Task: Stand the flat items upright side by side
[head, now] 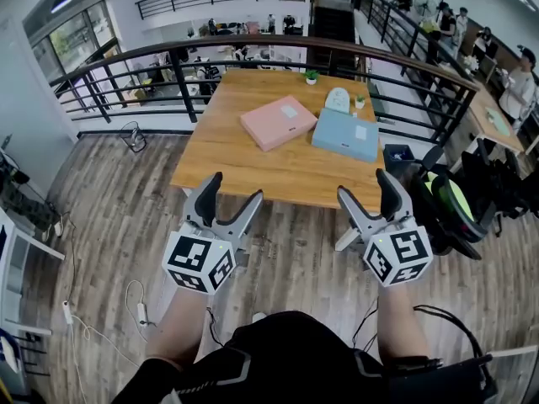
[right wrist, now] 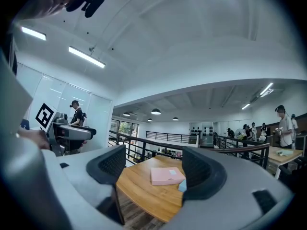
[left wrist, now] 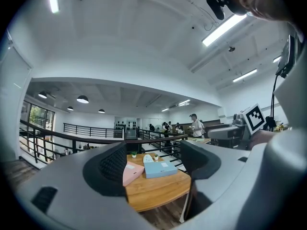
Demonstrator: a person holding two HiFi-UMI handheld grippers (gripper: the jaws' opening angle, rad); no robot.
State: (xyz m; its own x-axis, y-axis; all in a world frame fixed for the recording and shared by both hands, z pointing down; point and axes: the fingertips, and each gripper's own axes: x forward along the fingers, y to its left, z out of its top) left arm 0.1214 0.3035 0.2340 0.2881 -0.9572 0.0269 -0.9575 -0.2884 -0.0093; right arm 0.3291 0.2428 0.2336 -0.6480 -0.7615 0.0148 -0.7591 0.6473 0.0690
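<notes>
A flat pink box point(head: 278, 122) and a flat light-blue box point(head: 346, 134) lie side by side on the wooden table point(head: 253, 167). Both lie flat, the pink one left of the blue one. My left gripper point(head: 234, 198) hovers open in front of the table's near edge, over the floor. My right gripper point(head: 369, 194) is open too, level with it to the right. Nothing sits between either pair of jaws. In the left gripper view the pink box point(left wrist: 131, 172) and blue box point(left wrist: 160, 168) show between the jaws, far off. The right gripper view shows the pink box point(right wrist: 167, 176).
Two small potted plants point(head: 312, 76) and a pale round object point(head: 338, 99) stand at the table's far edge. A black railing point(head: 253, 57) runs behind the table. An office chair with a bag point(head: 450, 204) stands to the right. Cables point(head: 135, 305) lie on the wooden floor at left.
</notes>
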